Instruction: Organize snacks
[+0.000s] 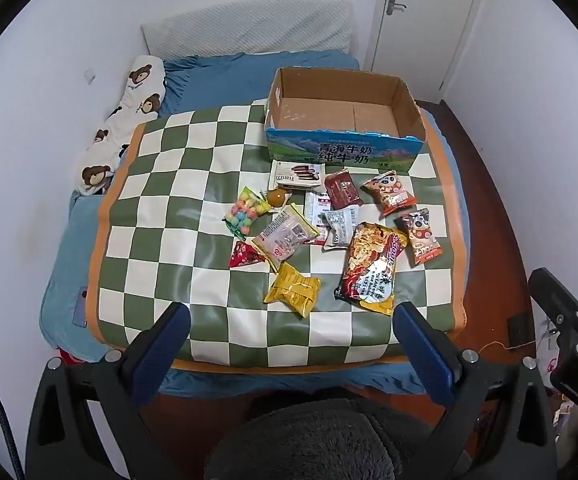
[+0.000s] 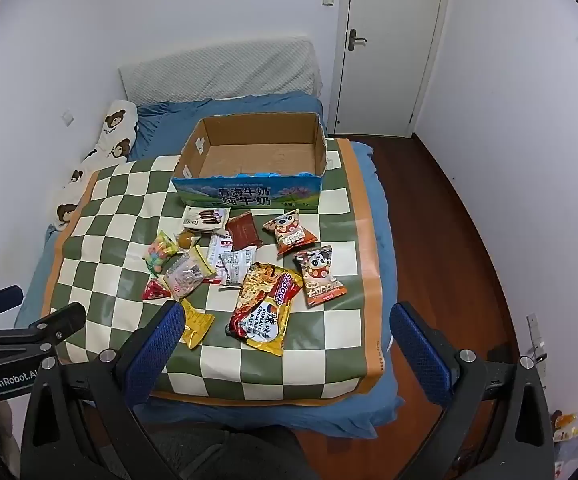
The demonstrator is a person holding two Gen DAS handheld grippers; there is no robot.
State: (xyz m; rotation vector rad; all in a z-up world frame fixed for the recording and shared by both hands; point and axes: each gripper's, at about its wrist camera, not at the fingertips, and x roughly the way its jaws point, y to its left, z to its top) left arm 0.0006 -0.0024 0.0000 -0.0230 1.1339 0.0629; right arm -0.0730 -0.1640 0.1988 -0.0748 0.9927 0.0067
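Note:
Several snack packets lie on a green-and-cream checked mat point(image 1: 161, 184) point(image 2: 101, 216) on the bed. Among them are a big noodle packet point(image 1: 369, 266) point(image 2: 267, 306), a yellow packet point(image 1: 293, 288) point(image 2: 195, 322), two panda packets point(image 1: 389, 192) point(image 2: 291, 230), a bag of coloured balls point(image 1: 245, 212) point(image 2: 161, 256) and a red triangle packet point(image 1: 243, 255) point(image 2: 155, 290). An empty cardboard box point(image 1: 345, 148) point(image 2: 249, 196) stands behind them. My left gripper point(image 1: 291, 320) is open, above the mat's near edge. My right gripper point(image 2: 287, 318) is open, near the noodle packet.
A blue sheet point(image 2: 373, 200) covers the bed, with a bear-print pillow point(image 1: 129, 120) and a white pillow point(image 1: 249, 28) at the wall. A white door point(image 2: 389, 48) and wooden floor point(image 2: 449, 240) are to the right.

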